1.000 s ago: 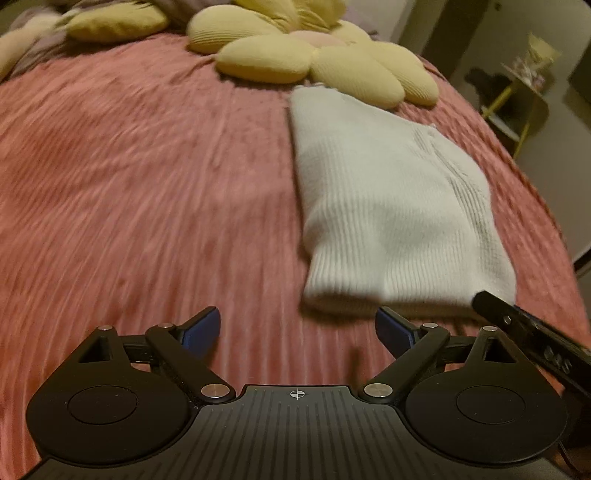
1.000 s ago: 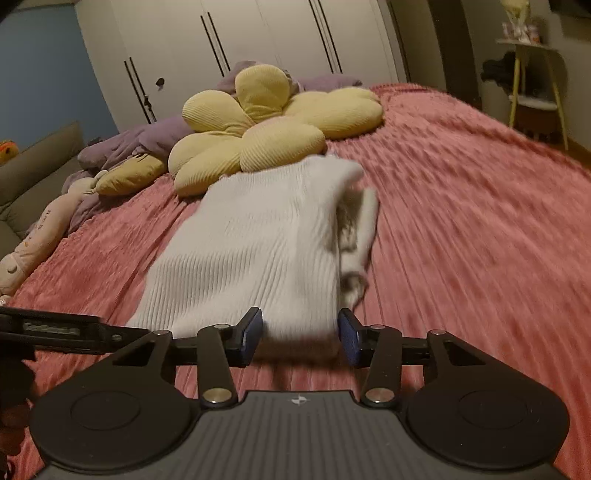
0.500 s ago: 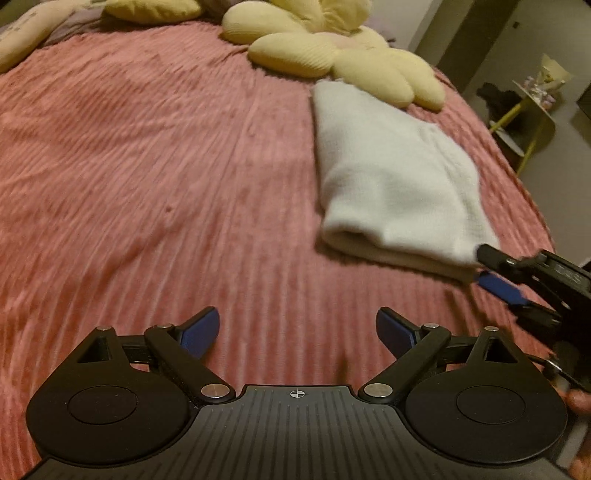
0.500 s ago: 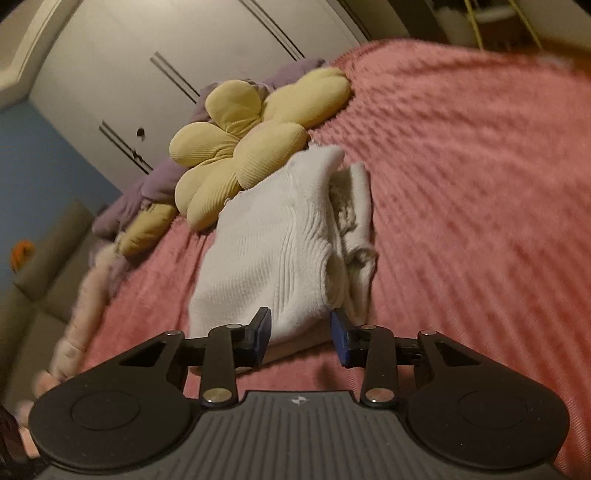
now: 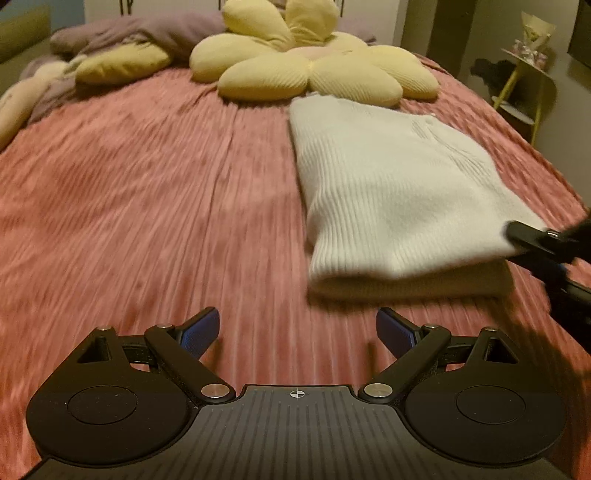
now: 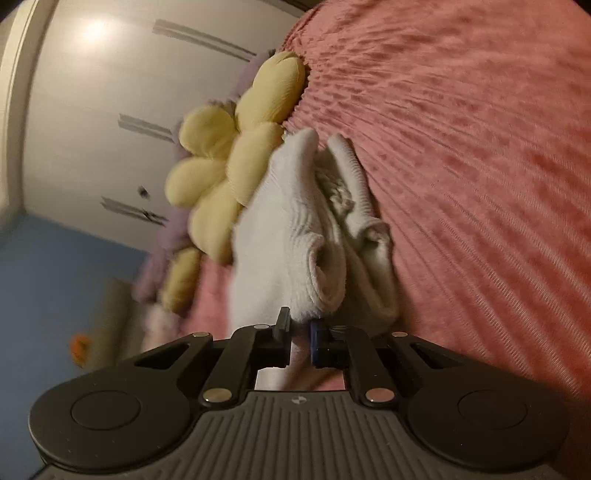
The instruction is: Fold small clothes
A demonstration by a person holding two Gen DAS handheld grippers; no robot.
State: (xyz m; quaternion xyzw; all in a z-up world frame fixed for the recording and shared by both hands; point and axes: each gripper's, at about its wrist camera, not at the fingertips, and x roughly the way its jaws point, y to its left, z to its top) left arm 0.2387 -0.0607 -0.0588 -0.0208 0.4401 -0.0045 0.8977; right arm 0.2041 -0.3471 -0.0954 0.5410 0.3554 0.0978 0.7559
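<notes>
While the right gripper pinches the near corner of the white sweater at centre-right of the bed, the spread, empty left gripper should take the opposite corner before any lift.

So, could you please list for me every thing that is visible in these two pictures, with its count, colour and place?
Knit garment: one, white, folded on the right part of the bed, its near corner in the right tongs.
Bedspread: one, pink ribbed, covering the bed.
Flower cushion: one, pale yellow, at the head of the bed, beyond the garment.
Blanket: one, purple, bunched at the far left.
Side table: one, yellow, right of the bed.
Wardrobe: one, white, behind the bed.
Left tongs: open, above bare bedspread.
Right tongs: closed on the garment's corner.
</notes>
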